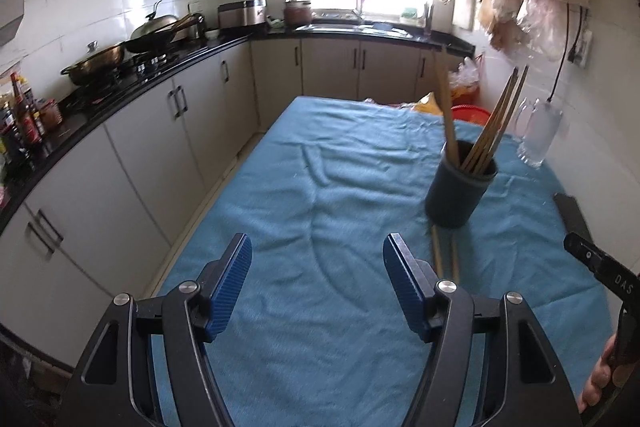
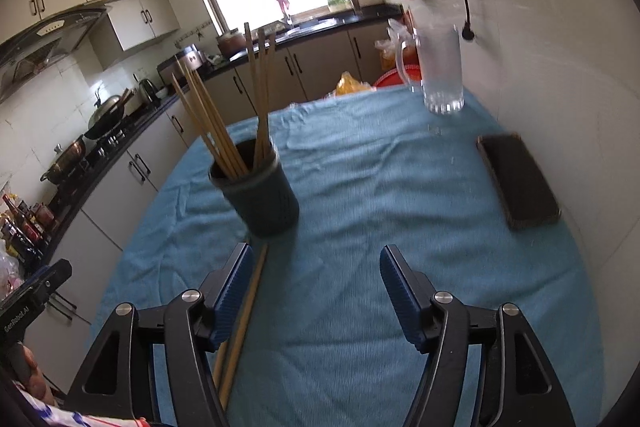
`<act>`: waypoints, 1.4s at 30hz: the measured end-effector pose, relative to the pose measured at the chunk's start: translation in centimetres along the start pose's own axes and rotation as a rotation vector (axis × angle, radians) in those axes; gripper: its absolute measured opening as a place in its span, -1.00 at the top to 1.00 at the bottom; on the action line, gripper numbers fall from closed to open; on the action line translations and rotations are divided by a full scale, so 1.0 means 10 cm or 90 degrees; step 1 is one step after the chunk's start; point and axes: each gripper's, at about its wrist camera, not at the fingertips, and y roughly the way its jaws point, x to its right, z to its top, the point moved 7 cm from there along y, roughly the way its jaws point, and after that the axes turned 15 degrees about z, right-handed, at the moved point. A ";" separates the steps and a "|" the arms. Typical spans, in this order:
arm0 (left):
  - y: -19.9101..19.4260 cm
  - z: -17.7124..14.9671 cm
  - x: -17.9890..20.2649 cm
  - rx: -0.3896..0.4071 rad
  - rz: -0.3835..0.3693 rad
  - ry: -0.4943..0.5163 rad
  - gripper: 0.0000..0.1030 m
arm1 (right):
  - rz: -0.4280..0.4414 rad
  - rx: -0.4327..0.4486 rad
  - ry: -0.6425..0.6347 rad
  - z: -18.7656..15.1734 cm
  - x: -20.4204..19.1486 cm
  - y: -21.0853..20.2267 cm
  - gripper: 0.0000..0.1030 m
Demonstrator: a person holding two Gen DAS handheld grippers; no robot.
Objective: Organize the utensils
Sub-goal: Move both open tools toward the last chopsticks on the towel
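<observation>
A dark round utensil holder (image 1: 460,183) (image 2: 260,195) stands on the blue cloth with several wooden chopsticks (image 1: 496,123) (image 2: 224,123) leaning in it. Two loose chopsticks (image 1: 444,251) (image 2: 244,311) lie flat on the cloth just in front of the holder. My left gripper (image 1: 316,267) is open and empty, left of the holder and the loose pair. My right gripper (image 2: 316,271) is open and empty; its left finger sits over the loose chopsticks, right of the holder's base.
A blue cloth (image 1: 320,187) covers the table (image 2: 360,187). A clear glass mug (image 1: 538,135) (image 2: 440,75) stands at the far right by the wall. A dark flat case (image 2: 518,183) lies at the right edge. Kitchen counter and cabinets (image 1: 140,115) run along the left.
</observation>
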 end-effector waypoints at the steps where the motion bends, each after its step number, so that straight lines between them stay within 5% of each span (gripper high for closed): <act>1: 0.01 -0.04 -0.01 -0.005 0.004 0.002 -0.30 | 0.001 -0.006 0.004 -0.05 0.00 0.02 -0.36; 11: 0.07 -0.13 0.04 -0.005 0.019 0.019 -0.30 | -0.005 -0.076 -0.015 -0.41 -0.10 0.30 -0.36; 25: 0.49 -0.25 -0.06 -0.069 0.008 -0.017 -0.31 | -0.008 -0.163 -0.058 -0.62 -0.24 0.83 -0.36; 30: 0.62 -0.29 -0.04 -0.091 -0.006 -0.020 -0.31 | 0.003 -0.194 -0.106 -0.60 -0.42 1.07 0.14; 42: 0.79 -0.34 0.00 -0.118 -0.017 -0.024 -0.31 | -0.032 -0.233 -0.155 -0.60 -0.51 1.50 0.59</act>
